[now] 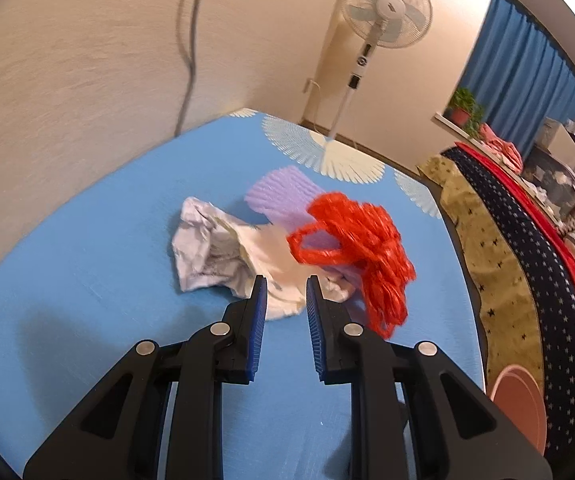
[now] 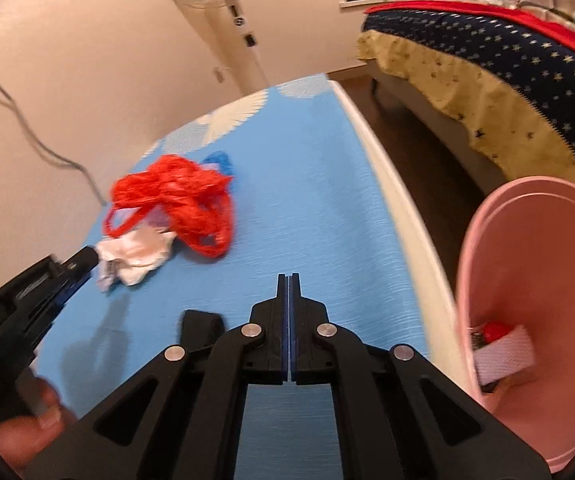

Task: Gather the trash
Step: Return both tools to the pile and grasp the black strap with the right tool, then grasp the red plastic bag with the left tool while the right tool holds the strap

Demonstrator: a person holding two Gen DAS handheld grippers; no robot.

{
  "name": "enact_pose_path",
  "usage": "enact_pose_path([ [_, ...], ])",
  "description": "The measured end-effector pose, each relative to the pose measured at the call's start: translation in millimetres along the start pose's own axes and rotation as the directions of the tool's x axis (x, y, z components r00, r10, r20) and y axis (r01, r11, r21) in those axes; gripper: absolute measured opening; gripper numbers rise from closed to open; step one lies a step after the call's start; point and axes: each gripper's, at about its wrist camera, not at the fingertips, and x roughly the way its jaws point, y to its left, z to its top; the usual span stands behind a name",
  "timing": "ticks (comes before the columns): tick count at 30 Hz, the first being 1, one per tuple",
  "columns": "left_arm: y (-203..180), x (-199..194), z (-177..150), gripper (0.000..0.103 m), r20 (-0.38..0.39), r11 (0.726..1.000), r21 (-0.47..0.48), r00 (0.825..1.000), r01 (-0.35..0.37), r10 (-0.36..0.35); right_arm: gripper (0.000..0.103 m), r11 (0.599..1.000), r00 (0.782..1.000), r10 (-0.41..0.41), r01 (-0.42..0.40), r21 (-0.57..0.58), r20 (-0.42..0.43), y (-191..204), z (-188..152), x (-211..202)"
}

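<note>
— Judging progress on the trash: partly done. Already inside the pink bin (image 2: 527,280), at about four o'clock in the right wrist view: a white strip (image 2: 503,354), something red, something dark.

— Still left on the blue tablecloth (image 1: 87,280)?

— Plenty. Red mesh bag (image 1: 359,244) at about one o'clock of the left gripper (image 1: 286,284), crumpled white paper (image 1: 211,252) at eleven, a lilac foam sleeve (image 1: 279,196) behind at twelve, all heaped touching.

— Jaws?

— Left: parted a little, nothing pinched, tips just at the near edge of the white paper. Right gripper (image 2: 288,280): pressed together, empty, hovering over bare cloth with the bin at three o'clock.

— Next, probably?

— Closing the left on the white wad, then carrying across to the bin. Roughly halfway overall; hard to say more.
</note>
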Motion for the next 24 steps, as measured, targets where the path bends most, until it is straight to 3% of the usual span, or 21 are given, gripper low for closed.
enact_pose_path([
  [2, 3.6, -3.4, 6.4, 0.02, 0.016, 1.0, -0.025, 1.0, -0.008, 0.009, 0.017, 0.999, 0.999, 0.046, -0.046, 0.002, -0.002, 6.4, -1.4, -1.3],
  [3, 5.2, -5.7, 9.8, 0.02, 0.028, 0.999, -0.034, 0.999, -0.014, 0.015, 0.031, 0.997, 0.997, 0.073, -0.073, -0.01, -0.001, 11.8, -2.1, -2.5],
  [5, 8.7, -11.7, 16.3, 0.02, 0.056, 0.998, -0.05, 0.998, -0.026, 0.029, 0.048, 0.995, 0.996, 0.086, -0.085, -0.051, 0.007, 23.2, -3.2, -4.2],
  [11, 14.2, -17.3, 27.1, 0.02, 0.082, 0.997, -0.066, 0.996, -0.032, 0.037, 0.05, 0.989, 0.992, 0.1, -0.108, -0.106, -0.08, 42.1, -14.8, 11.1],
  [13, 15.8, -16.1, 27.7, 0.02, 0.08, 0.997, -0.069, 0.996, -0.036, 0.042, 0.047, 0.989, 0.989, 0.091, -0.103, -0.11, -0.115, 43.1, -19.8, 17.8],
  [14, 16.4, -14.9, 27.4, 0.02, 0.077, 0.997, -0.07, 0.996, -0.038, 0.043, 0.041, 0.988, 0.988, 0.082, -0.098, -0.12, -0.133, 44.8, -22.4, 21.5],
  [15, 16.2, -13.5, 27.7, 0.02, 0.074, 0.997, -0.07, 0.996, -0.04, 0.045, 0.021, 0.987, 0.987, 0.068, -0.088, -0.138, -0.145, 46.5, -24.5, 24.1],
  [17, 15.0, -11.2, 26.7, 0.02, 0.07, 0.997, -0.068, 0.997, -0.039, 0.043, 0.017, 0.985, 0.989, 0.046, -0.068, -0.158, -0.14, 46.5, -25.4, 24.3],
  [18, 13.7, -9.7, 26.0, 0.02, 0.066, 0.997, -0.063, 0.997, -0.035, 0.039, 0.003, 0.986, 0.991, 0.044, -0.064, -0.152, -0.127, 44.2, -23.8, 22.3],
  [24, -4.4, 5.1, 15.5, 0.02, 0.021, 1.0, -0.013, 0.999, 0.026, -0.025, 0.003, 0.995, 0.999, -0.049, 0.048, -0.081, -0.001, 17.5, -2.9, 4.8],
])
